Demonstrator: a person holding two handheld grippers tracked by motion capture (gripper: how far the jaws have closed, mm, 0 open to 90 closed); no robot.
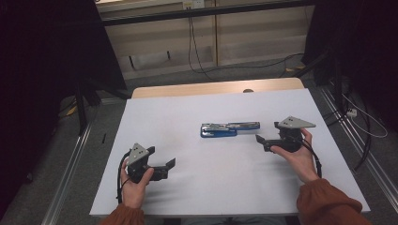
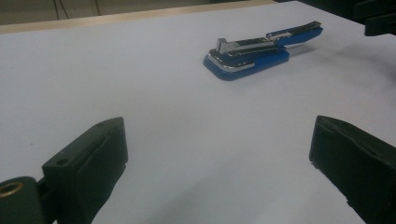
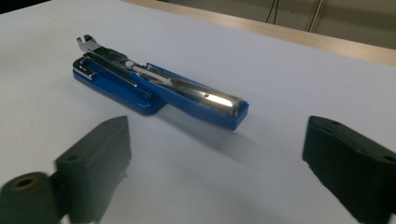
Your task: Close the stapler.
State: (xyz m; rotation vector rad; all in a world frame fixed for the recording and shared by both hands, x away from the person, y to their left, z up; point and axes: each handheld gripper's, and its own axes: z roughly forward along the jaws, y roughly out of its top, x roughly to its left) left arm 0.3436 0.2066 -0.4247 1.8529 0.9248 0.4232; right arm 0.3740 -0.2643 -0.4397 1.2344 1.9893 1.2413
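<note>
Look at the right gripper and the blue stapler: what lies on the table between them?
Nothing: in the high view only bare white table separates the right gripper from the stapler; the right gripper view shows the same bare stretch.

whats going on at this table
A person sits at a white table with a claw in each hand. A blue stapler lies swung open flat near the middle, its metal staple channel exposed. The right claw is close to the stapler's end, jaws wide apart and nothing between them. The left claw waits farther off, also open and empty. Neither touches the stapler yet.
</note>
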